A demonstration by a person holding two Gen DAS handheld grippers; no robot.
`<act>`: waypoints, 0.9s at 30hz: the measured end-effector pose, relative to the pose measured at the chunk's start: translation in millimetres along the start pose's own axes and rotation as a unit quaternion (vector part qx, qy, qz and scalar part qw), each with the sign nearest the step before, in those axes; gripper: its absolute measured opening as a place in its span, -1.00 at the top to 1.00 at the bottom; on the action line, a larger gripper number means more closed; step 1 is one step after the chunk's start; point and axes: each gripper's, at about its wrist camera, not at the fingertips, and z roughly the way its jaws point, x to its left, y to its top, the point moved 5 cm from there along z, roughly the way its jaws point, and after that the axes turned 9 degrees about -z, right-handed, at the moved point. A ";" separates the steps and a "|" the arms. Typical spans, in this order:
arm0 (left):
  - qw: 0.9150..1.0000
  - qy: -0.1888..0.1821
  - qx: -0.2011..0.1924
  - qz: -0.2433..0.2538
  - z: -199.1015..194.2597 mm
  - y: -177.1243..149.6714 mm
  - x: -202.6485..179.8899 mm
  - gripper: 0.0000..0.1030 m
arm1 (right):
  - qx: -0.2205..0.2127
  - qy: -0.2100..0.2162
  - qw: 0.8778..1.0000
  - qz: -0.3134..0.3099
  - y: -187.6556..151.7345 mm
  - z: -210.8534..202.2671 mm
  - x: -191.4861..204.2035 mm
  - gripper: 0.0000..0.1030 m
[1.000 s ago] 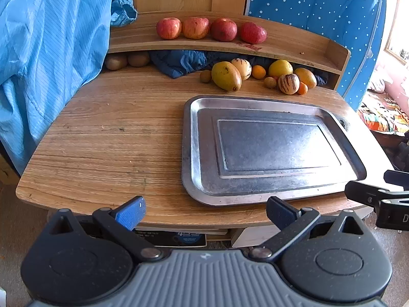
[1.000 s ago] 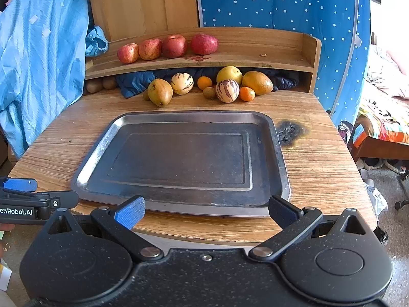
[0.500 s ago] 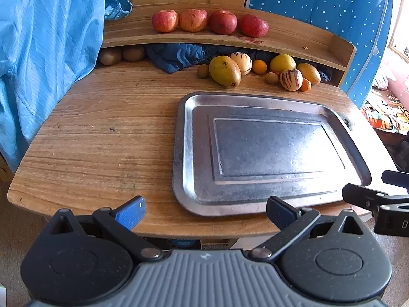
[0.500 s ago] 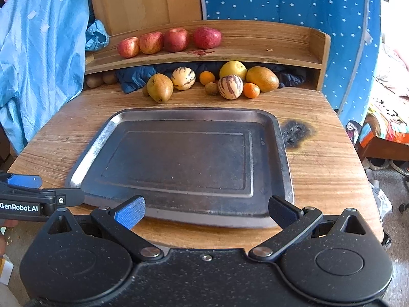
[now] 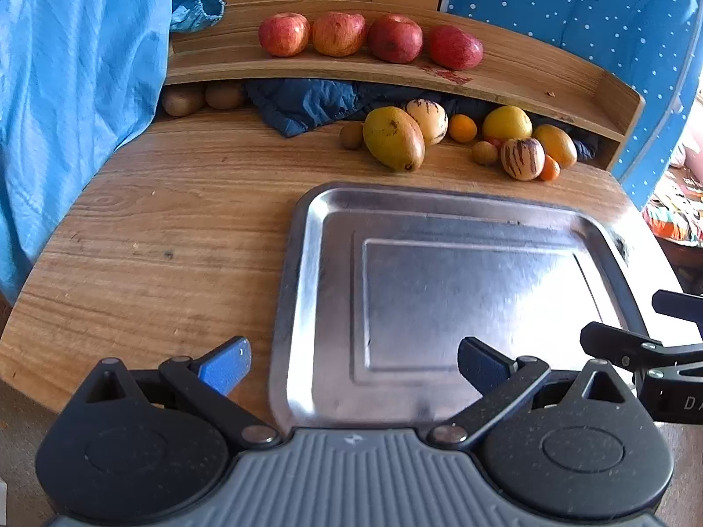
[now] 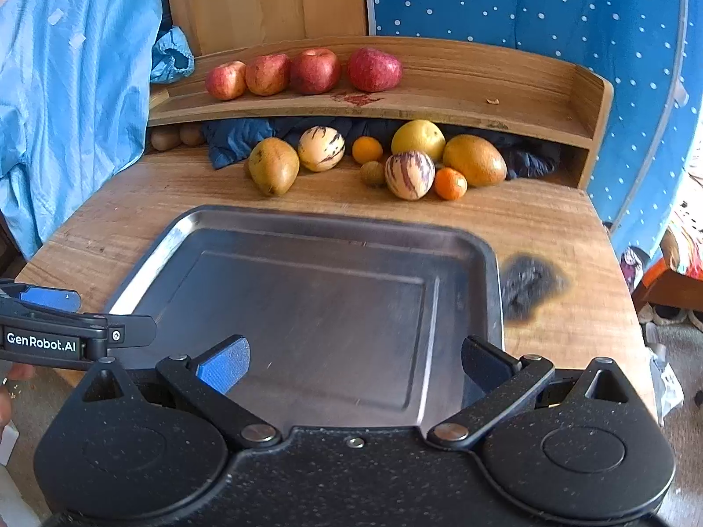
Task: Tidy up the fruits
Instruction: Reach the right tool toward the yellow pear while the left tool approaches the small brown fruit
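My left claw [image 5: 353,366] and right claw [image 6: 353,366] gape apart above a shiny rectangular metal tray [image 6: 465,237] on the grainy wooden table [image 5: 175,228]; round red apples [image 6: 314,71] upper centre.

A tray [image 6: 492,263] lies on the counter [image 6: 549,228]; behind it mixed fruit [image 6: 408,174] sits on the counter under a shelf [image 6: 505,105] carrying four apples [image 6: 314,71] in a row

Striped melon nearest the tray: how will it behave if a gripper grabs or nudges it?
The striped melon looks rounded and smooth-skinned, so it will probably roll if nudged and may slip between narrow fingers. It sits against a small orange and a kiwi, so pushing it would likely shift those too. Probably firm, not floppy.
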 end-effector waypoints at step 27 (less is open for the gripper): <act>0.995 0.096 0.015 0.004 61.7 120.2 1.2 -0.99 | -0.019 0.036 0.999 -0.007 34.5 38.2 -25.3 -0.99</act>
